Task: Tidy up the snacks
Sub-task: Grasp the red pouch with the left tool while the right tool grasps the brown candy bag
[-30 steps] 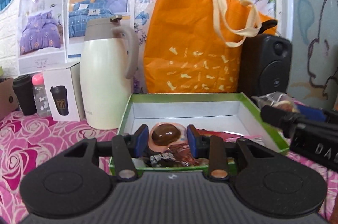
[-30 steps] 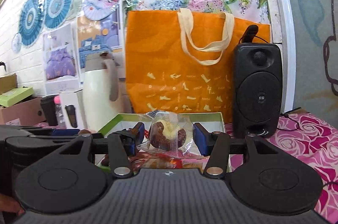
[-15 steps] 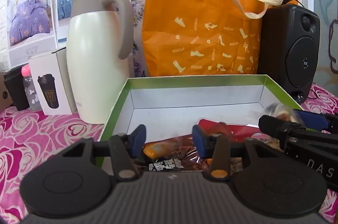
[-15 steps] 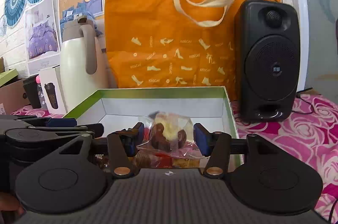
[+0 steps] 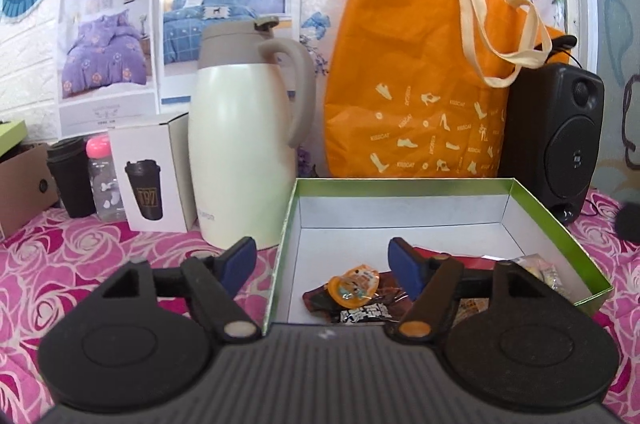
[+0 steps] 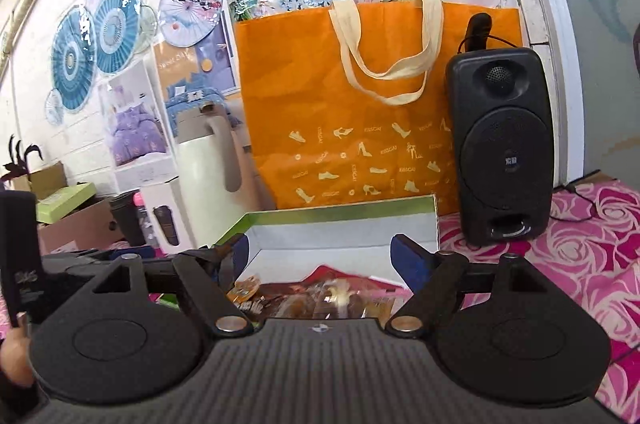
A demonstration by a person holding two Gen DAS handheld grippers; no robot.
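We see a pink rose-patterned tablecloth point(image 5: 80, 248), a green-rimmed box point(image 5: 536, 200) with a white inside, an orange bag point(image 5: 408, 76) printed with pale shoes, a cream jug point(image 5: 240, 160), a black speaker point(image 6: 504, 152) and blue gripper pads point(image 5: 404, 264)

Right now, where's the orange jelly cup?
Left wrist view: the jelly cup lies inside the green box, near its front edge, on a dark wrapper.
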